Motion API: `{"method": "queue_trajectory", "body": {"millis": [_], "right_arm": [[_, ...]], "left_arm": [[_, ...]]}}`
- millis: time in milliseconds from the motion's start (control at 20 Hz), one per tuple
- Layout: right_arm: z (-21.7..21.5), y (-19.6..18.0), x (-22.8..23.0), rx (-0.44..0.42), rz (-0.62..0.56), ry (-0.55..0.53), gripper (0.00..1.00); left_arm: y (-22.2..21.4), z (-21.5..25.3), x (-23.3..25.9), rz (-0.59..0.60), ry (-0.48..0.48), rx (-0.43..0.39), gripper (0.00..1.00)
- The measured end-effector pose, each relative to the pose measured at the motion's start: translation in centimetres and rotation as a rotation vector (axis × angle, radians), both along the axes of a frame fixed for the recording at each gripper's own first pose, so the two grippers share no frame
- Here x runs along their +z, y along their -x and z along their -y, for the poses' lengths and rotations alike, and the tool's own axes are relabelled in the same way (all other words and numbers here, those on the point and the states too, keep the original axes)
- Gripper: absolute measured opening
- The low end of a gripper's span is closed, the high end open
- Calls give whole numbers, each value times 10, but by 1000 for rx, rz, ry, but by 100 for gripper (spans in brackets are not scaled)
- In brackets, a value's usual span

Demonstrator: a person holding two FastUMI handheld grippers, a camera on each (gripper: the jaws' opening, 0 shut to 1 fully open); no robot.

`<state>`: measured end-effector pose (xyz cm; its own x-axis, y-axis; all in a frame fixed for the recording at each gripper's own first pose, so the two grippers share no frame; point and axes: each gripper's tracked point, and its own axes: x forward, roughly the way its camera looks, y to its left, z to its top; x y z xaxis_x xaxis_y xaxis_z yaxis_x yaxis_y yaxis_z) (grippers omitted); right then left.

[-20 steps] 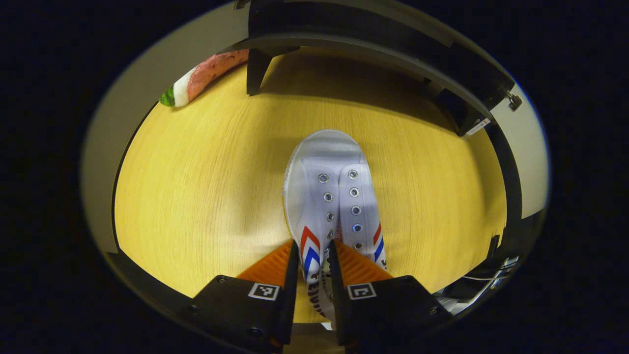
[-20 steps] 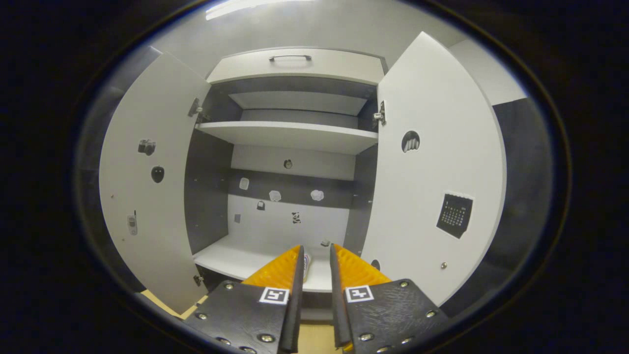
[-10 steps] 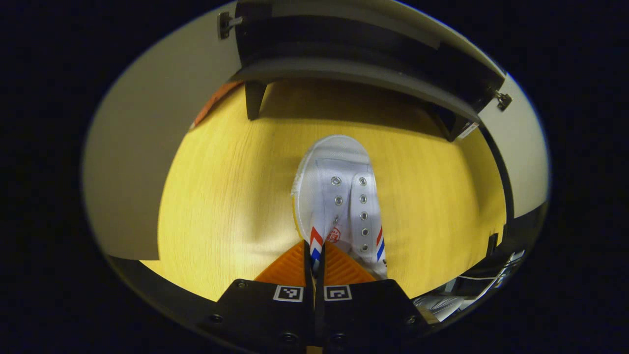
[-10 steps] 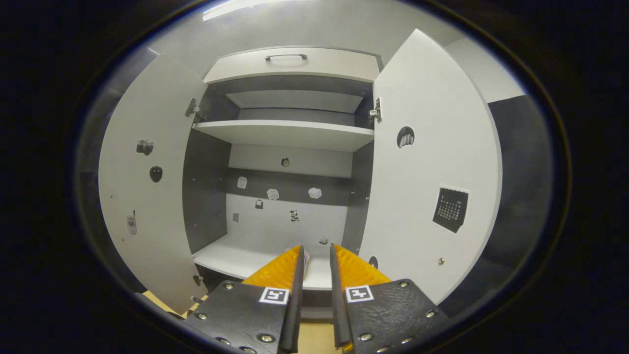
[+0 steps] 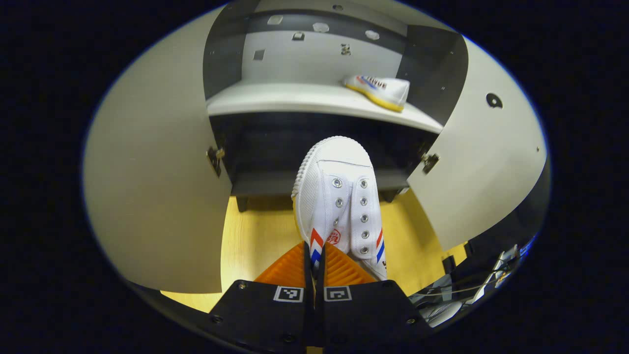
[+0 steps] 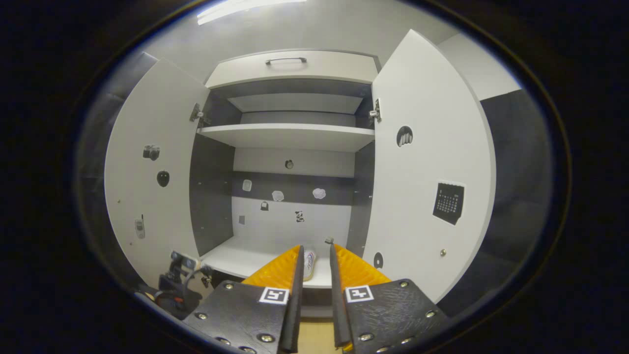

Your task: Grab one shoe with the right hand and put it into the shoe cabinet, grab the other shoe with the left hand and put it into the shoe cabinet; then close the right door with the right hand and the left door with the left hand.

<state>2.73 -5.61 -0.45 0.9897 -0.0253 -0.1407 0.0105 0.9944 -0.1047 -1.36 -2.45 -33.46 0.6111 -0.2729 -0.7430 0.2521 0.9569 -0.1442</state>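
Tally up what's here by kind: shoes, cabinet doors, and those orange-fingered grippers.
Shoes: 2, one held shoe and one shoe on the shelf
Cabinet doors: 2, left door and right door, both open
Grippers: 2, left gripper and right gripper
Total: 6

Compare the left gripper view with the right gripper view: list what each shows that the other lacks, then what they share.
Left gripper view: the left gripper shut on a white shoe above the wooden floor.

Right gripper view: the right gripper slightly open and holding nothing, the upper shelf and the top drawer.

Both: the open cabinet doors, the bottom shelf and the other shoe lying on it.
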Motion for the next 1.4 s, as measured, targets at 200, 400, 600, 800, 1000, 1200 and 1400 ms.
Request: {"method": "queue_trajectory", "body": {"millis": [200,400,600,800,1000,1200,1400], "right_arm": [[-1,8,-5,-7,-5,-51,27],[-2,17,-15,-12,-25,-100,27],[2,26,-26,-26,-49,-126,27],[5,34,-38,-36,-72,-145,27],[14,37,-52,-66,-109,-142,27],[22,38,-56,-88,-118,-123,27],[31,39,-53,-113,-111,-124,27]], "left_arm": [[-3,-3,6,140,45,-1,1],[-3,1,3,223,70,38,1],[-2,-3,7,258,83,53,1],[0,-3,10,255,73,92,0],[-2,-4,12,244,74,98,1],[-1,-3,10,206,80,91,1],[4,-5,1,152,60,97,1]]}}
